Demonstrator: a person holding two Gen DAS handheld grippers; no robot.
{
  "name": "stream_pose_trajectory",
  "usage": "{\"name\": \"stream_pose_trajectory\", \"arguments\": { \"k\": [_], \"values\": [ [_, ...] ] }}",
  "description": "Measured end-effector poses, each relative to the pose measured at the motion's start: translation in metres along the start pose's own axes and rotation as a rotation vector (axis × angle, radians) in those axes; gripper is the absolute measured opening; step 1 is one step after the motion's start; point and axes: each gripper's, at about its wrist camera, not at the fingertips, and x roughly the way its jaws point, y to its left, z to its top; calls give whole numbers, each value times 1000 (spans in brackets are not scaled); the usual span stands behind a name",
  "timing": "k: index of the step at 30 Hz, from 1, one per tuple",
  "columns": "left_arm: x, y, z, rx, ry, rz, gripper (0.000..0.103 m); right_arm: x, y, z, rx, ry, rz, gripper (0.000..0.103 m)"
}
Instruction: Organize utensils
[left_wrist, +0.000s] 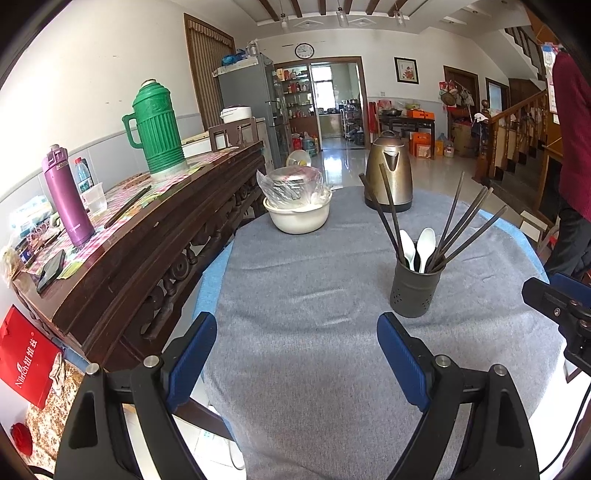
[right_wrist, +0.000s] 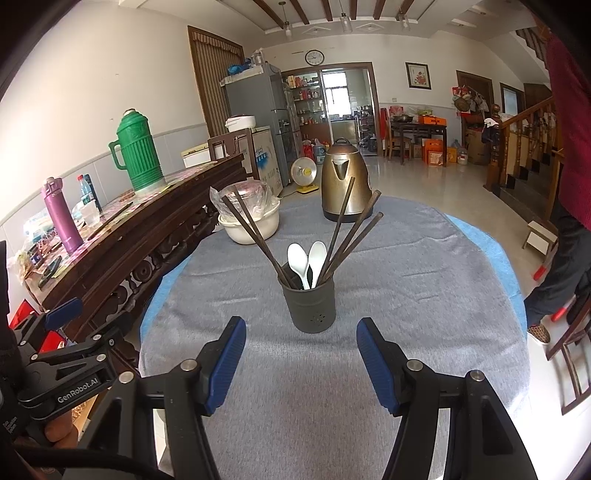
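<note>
A dark perforated utensil holder (left_wrist: 415, 288) (right_wrist: 309, 306) stands on the grey cloth of the round table (left_wrist: 295, 280) (right_wrist: 424, 266). It holds several dark chopsticks (left_wrist: 463, 229) (right_wrist: 345, 225) and two white spoons (left_wrist: 417, 247) (right_wrist: 308, 262). My left gripper (left_wrist: 297, 325) is open and empty, left of and nearer than the holder. My right gripper (right_wrist: 301, 330) is open and empty, directly in front of the holder. The right gripper's body shows at the right edge of the left wrist view (left_wrist: 561, 314).
A metal kettle (left_wrist: 389, 177) (right_wrist: 345, 184) and a white bowl holding a bagged pot (left_wrist: 297, 205) (right_wrist: 249, 218) stand at the table's far side. A wooden sideboard (left_wrist: 147, 236) on the left carries a green thermos (left_wrist: 157, 129) and purple flask (left_wrist: 68, 195). A person (right_wrist: 569, 184) stands right.
</note>
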Motion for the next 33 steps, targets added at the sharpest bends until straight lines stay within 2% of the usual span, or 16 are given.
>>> {"name": "stream_pose_trajectory", "arguments": {
  "k": [33],
  "values": [
    [27,-8,11,14,48,2,89,24,-8,12,9,18,-9,66]
  ]
}}
